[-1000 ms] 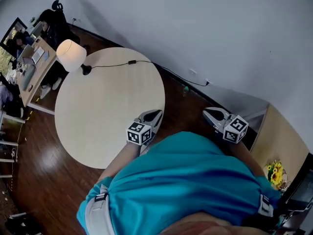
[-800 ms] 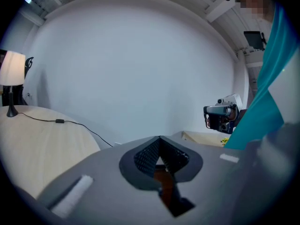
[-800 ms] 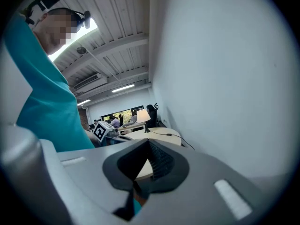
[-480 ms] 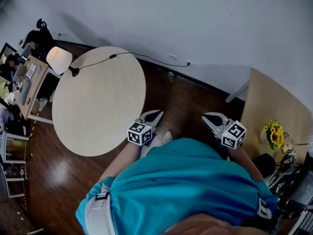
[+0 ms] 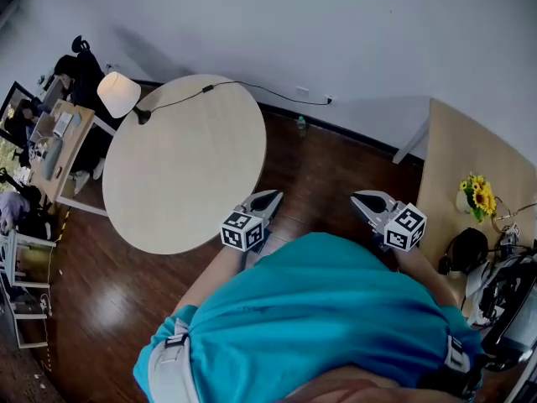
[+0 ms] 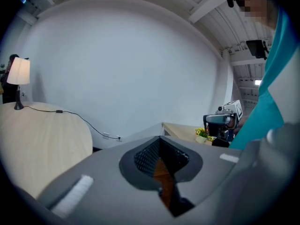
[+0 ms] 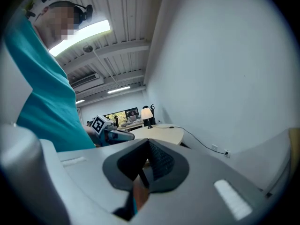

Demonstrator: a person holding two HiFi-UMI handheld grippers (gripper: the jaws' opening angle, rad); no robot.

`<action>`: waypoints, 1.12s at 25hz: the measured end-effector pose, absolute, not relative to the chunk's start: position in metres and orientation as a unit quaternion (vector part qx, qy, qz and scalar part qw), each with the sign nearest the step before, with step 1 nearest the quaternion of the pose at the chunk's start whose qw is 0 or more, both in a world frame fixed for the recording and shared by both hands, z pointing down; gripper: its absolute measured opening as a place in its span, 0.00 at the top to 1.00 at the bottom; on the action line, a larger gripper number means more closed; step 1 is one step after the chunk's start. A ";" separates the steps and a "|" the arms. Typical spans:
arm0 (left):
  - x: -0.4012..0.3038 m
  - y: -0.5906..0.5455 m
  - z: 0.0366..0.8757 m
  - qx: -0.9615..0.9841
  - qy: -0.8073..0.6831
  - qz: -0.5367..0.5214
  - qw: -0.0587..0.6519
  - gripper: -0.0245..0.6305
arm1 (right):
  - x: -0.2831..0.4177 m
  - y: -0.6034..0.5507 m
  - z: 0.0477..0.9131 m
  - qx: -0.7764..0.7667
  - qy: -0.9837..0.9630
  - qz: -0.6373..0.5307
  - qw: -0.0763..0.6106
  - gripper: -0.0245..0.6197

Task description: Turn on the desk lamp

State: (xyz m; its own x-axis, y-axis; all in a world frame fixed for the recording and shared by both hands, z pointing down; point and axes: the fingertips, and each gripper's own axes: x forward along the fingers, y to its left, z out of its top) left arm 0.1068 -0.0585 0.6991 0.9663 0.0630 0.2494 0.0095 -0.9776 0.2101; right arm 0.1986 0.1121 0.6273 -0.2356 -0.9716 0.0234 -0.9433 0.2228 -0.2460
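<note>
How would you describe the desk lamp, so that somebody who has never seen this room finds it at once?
Find the round pale wooden table by the white wall. At its far left edge stands the desk lamp: a white shade on a thin dark stem. It is the only thing standing on that table, and a black cord runs from its base.

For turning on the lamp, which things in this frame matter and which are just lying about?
Belongs to the job:
desk lamp
its cord
round table
left gripper and right gripper, both shut and empty

Just lying about:
flowers
side table
bottle on the floor
office desk
</note>
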 end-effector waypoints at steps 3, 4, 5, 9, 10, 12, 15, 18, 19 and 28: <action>0.045 -0.086 0.696 0.987 0.037 0.117 0.100 0.96 | 0.138 0.085 0.626 -0.627 0.769 -0.105 0.058 0.96; 0.024 -0.097 0.695 0.987 0.044 0.116 0.098 0.96 | 0.117 0.074 0.627 -0.633 0.765 -0.107 0.058 0.96; 0.004 -0.109 0.694 0.987 0.052 0.117 0.095 0.96 | 0.098 0.064 0.628 -0.638 0.759 -0.111 0.060 0.96; -0.065 -0.147 0.697 0.985 0.081 0.130 0.082 0.96 | 0.017 0.037 0.628 -0.659 0.738 -0.124 0.070 0.96; -0.082 -0.150 0.700 0.984 0.087 0.133 0.083 0.96 | -0.006 0.038 0.628 -0.661 0.737 -0.126 0.066 0.96; -0.107 -0.153 0.706 0.982 0.101 0.131 0.089 0.96 | -0.042 0.045 0.630 -0.669 0.730 -0.126 0.056 0.96; -0.115 -0.147 0.708 0.978 0.131 0.130 0.095 0.96 | -0.056 0.063 0.633 -0.703 0.696 -0.132 0.063 0.96; -0.116 -0.130 0.695 0.973 0.167 0.131 0.095 0.96 | -0.067 0.083 0.622 -0.732 0.664 -0.137 0.075 0.96; -0.120 -0.125 0.688 0.971 0.178 0.131 0.093 0.96 | -0.076 0.088 0.616 -0.737 0.657 -0.136 0.077 0.96; -0.198 -0.038 0.676 0.969 0.201 0.118 0.075 0.96 | -0.167 0.171 0.613 -0.752 0.646 -0.102 0.079 0.96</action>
State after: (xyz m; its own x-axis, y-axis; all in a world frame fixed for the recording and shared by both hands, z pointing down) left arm -0.1982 -0.0379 0.6757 0.8910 0.4079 0.1994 0.3722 -0.9077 0.1937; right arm -0.1666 0.1708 0.6133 0.1443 -0.9882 0.0511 -0.9560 -0.1526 -0.2505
